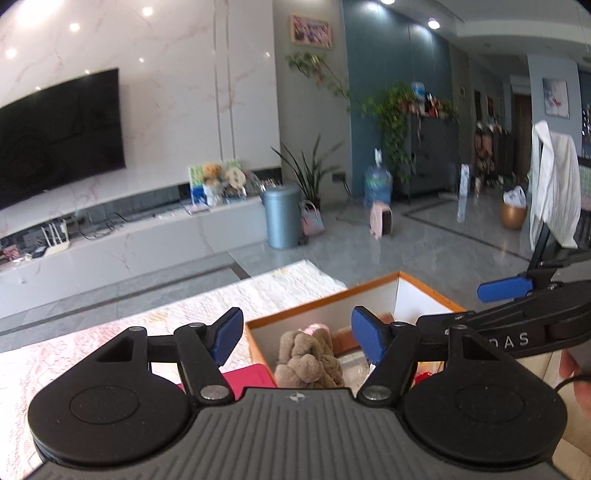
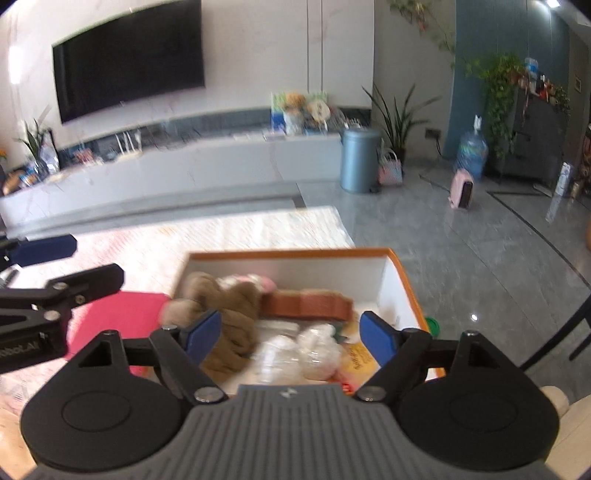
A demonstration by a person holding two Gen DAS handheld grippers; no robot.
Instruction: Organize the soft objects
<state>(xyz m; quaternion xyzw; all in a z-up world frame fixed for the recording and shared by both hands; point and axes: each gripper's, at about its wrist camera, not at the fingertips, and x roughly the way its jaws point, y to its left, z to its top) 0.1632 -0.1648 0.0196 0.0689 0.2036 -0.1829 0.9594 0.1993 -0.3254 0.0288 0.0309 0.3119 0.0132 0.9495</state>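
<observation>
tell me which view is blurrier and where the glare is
Right wrist view is blurrier: the box and brown plush are smeared. Left wrist view is sharper on the plush, with ceiling-light glare on the marble wall. Both show fisheye bending, such as the curved TV.

**Left wrist view: both grippers over the box, nothing gripped**

Left gripper (image 1: 297,338) jaws spread wide, blue pads (image 1: 227,334) apart, nothing between them. Sits above the near left end of an orange-edged box (image 1: 424,286) with white inner walls. Brown plush toy (image 1: 308,360) lies inside the box, in the gap between the pads but below them, no contact visible. Something pink (image 1: 317,327) is just behind the plush. Red flat item (image 1: 251,378) lies outside the box against its left wall, on a pale patterned cloth (image 1: 258,291). Right gripper (image 1: 504,288) enters from the right over the box; one blue pad is visible, jaw state unclear.
</observation>
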